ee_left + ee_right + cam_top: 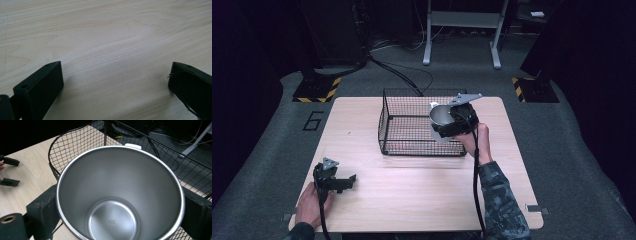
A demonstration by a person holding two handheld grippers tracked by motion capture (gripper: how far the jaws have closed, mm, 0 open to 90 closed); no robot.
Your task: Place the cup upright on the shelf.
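While held over basket's right rim: steel cup [120, 195], shiny, empty
right claw [455, 121]: clamped on cup
left claw [343, 183]: spread wide, empty, lower-left tabletop [412, 185]
wire basket [402, 125]: center frame

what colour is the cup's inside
Plain silver steel, cup; clearest in the right gripper view.

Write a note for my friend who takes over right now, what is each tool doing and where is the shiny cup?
Right tool: shut on the steel cup, held over the right end of the wire basket. The cup looks empty.
Left tool: open, holding nothing, low over the bare wooden table near its front left corner.
Done: cup picked up.
Left: probably set the cup down in the basket, then let go.
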